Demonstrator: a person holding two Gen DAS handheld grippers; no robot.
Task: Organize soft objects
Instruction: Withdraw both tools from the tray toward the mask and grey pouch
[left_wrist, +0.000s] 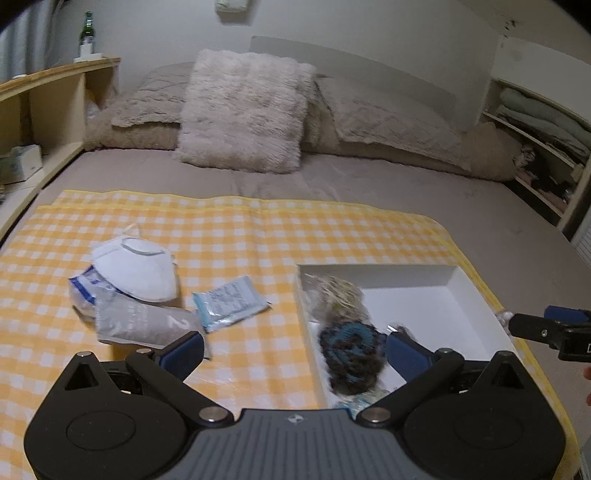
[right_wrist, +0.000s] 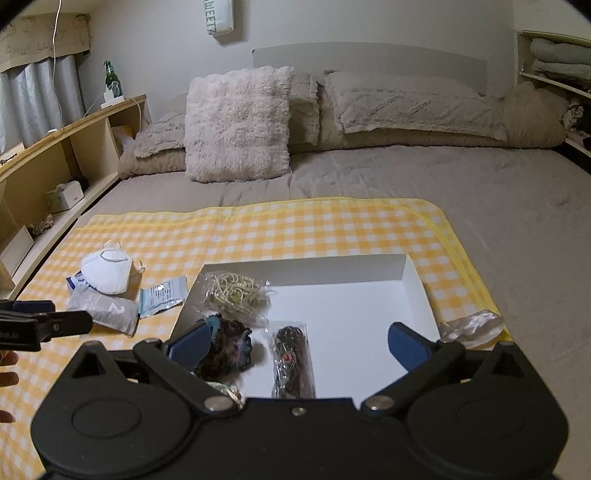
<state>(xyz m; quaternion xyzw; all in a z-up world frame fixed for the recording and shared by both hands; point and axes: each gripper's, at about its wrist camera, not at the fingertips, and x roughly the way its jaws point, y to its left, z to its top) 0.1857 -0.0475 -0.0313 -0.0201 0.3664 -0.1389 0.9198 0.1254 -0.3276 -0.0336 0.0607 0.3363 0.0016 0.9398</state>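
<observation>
Both hand-held grippers gape, empty; dark scrunchie (right_wrist: 225, 349) lies in white box (right_wrist: 369, 273).

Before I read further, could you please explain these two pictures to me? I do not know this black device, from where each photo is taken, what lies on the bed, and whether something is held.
There is no robot here. A person holds a two-finger tool in each hand, and each tool carries a wide-angle camera that looks forward along its fingers. One picture is from the left gripper, the other from the right gripper. Both are open and hold nothing.

A yellow checked cloth lies on a bed. On it stands a white box that holds a bagged beige cord bundle, a dark knitted piece with teal and a dark bagged item. Left of the box lie a white face mask, a grey pouch marked 2 and a light blue sachet. Crumpled clear plastic lies right of the box.
</observation>
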